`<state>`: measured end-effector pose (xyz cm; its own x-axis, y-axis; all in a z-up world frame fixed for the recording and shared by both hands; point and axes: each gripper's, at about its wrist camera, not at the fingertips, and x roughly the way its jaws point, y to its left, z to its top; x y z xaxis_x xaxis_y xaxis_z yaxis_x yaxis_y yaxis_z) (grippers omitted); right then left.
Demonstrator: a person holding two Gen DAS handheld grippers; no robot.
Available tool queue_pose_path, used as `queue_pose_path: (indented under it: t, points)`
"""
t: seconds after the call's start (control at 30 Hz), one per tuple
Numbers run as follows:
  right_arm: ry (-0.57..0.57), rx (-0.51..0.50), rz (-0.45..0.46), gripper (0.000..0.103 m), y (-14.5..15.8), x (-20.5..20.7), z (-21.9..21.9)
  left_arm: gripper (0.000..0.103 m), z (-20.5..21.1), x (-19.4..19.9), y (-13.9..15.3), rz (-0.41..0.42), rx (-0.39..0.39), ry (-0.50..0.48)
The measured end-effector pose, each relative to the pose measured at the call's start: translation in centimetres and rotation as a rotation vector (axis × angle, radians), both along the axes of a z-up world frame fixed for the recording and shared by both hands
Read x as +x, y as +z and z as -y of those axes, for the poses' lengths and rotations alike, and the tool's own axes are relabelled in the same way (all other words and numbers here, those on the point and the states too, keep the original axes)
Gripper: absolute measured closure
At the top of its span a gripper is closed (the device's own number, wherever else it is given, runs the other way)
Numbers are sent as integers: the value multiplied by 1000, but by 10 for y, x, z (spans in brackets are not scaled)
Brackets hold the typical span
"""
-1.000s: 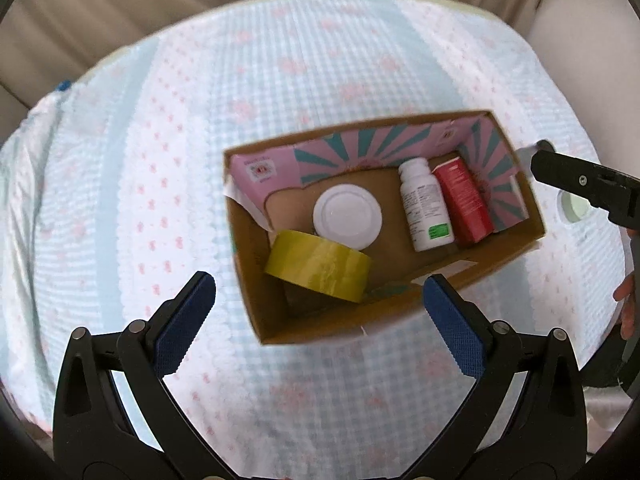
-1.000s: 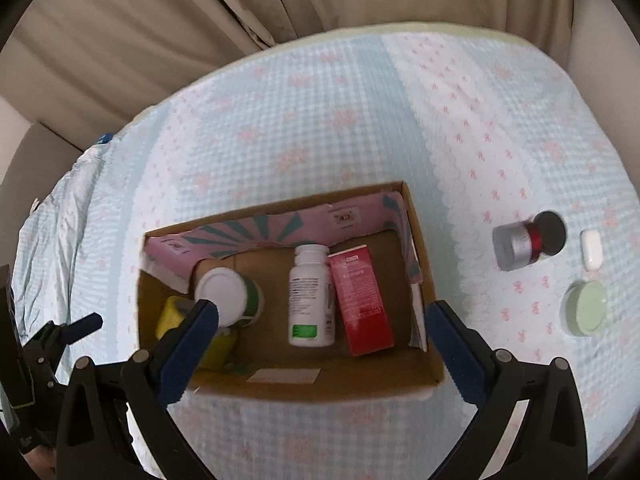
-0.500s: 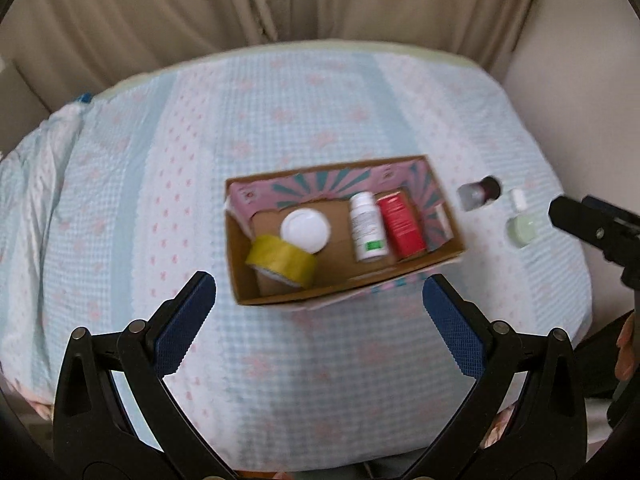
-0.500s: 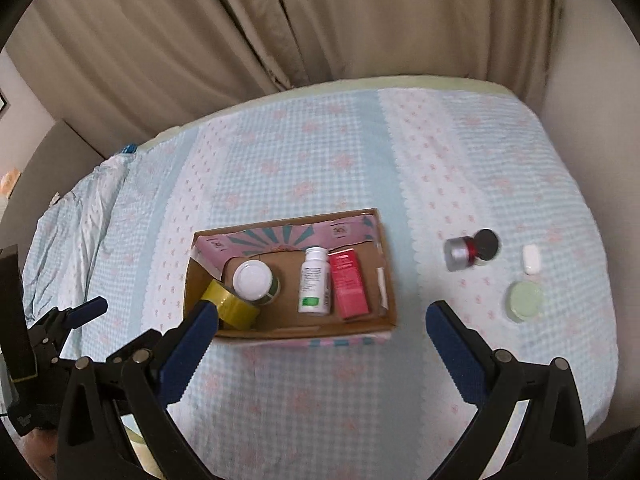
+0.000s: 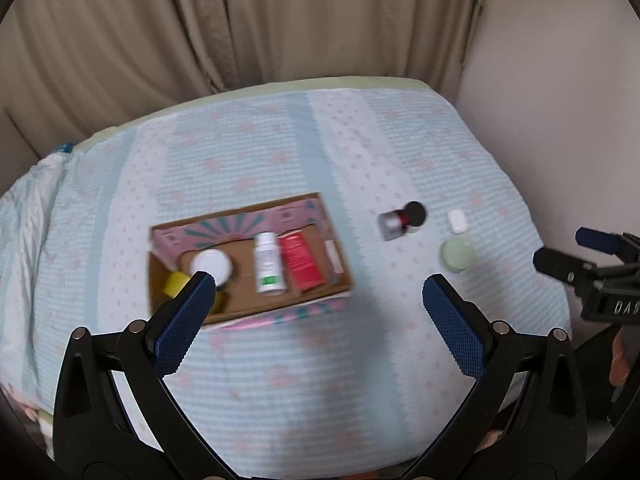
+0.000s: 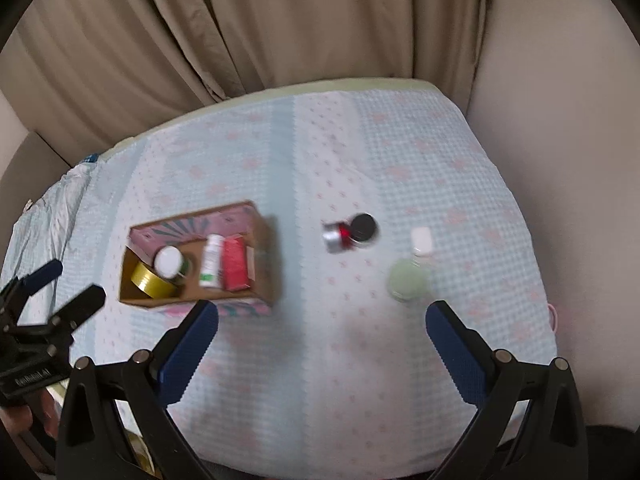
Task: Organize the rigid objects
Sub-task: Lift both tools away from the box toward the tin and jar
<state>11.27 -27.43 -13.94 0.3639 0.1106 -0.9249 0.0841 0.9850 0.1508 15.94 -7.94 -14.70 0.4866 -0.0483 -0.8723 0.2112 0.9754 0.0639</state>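
Note:
An open cardboard box lies on the bed. Inside are a yellow tape roll, a white-lidded jar, a white bottle and a red box. To its right on the cover lie a silver-and-red jar with a black cap, a small white case and a pale green round tin. My left gripper and right gripper hang open and empty, well above and in front.
The bed has a light blue and pink patterned cover. Beige curtains hang behind it and a plain wall stands at the right. The right gripper's fingers show at the left view's right edge.
Both grippers have pulled back and up from the box, which now looks much smaller. The loose items at the right have come into both views. Nothing was picked up.

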Motion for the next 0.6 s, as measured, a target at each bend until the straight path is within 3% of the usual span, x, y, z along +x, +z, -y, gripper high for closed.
queue_pose_path:
  t: [0.3,0.6]
  points:
    - [18,14,-54,0,-29,-3,71,0,86,28,-32,-80,44,-62]
    - [8,26,-108,0,-72,23,85,0,122,86,-88,-194,115,-219]
